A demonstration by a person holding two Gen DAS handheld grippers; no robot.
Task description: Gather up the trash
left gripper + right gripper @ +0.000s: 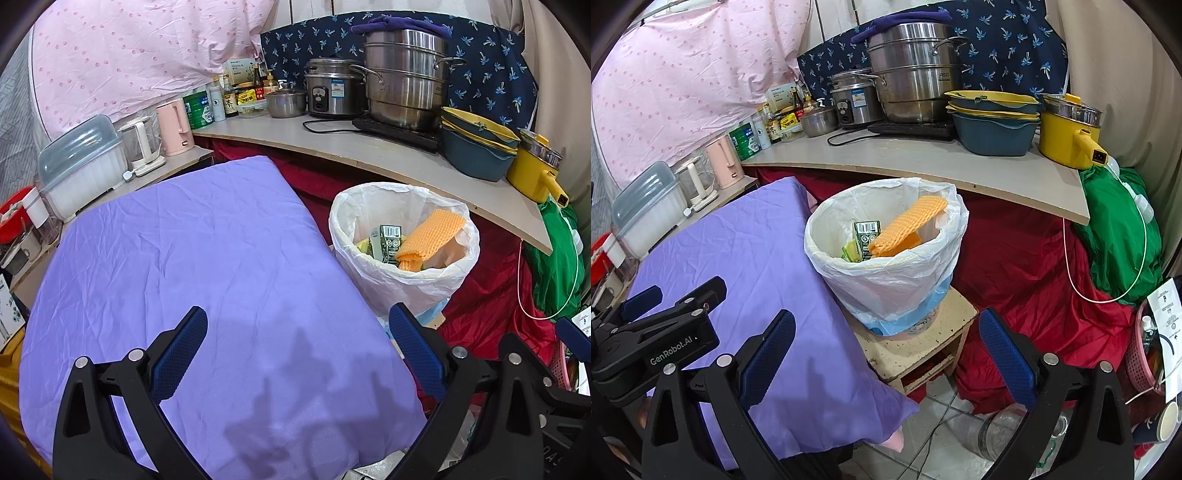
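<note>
A trash bin lined with a white plastic bag (402,273) (886,273) stands on a small wooden stool (916,347) to the right of a table under a purple cloth (207,280) (738,266). In the bin lie an orange foam net (430,234) (908,221), a green carton (388,240) (866,232) and other scraps. My left gripper (297,354) is open and empty over the purple cloth. My right gripper (886,354) is open and empty, just in front of the stool. The left gripper also shows in the right wrist view (665,325).
A curved counter (923,162) behind the bin holds steel pots (916,70), a rice cooker, stacked blue and yellow basins (993,122), a yellow pot and bottles. Red cloth (1027,273) and a green bag (1119,236) lie right. A plastic bottle (1001,432) lies on the tiled floor.
</note>
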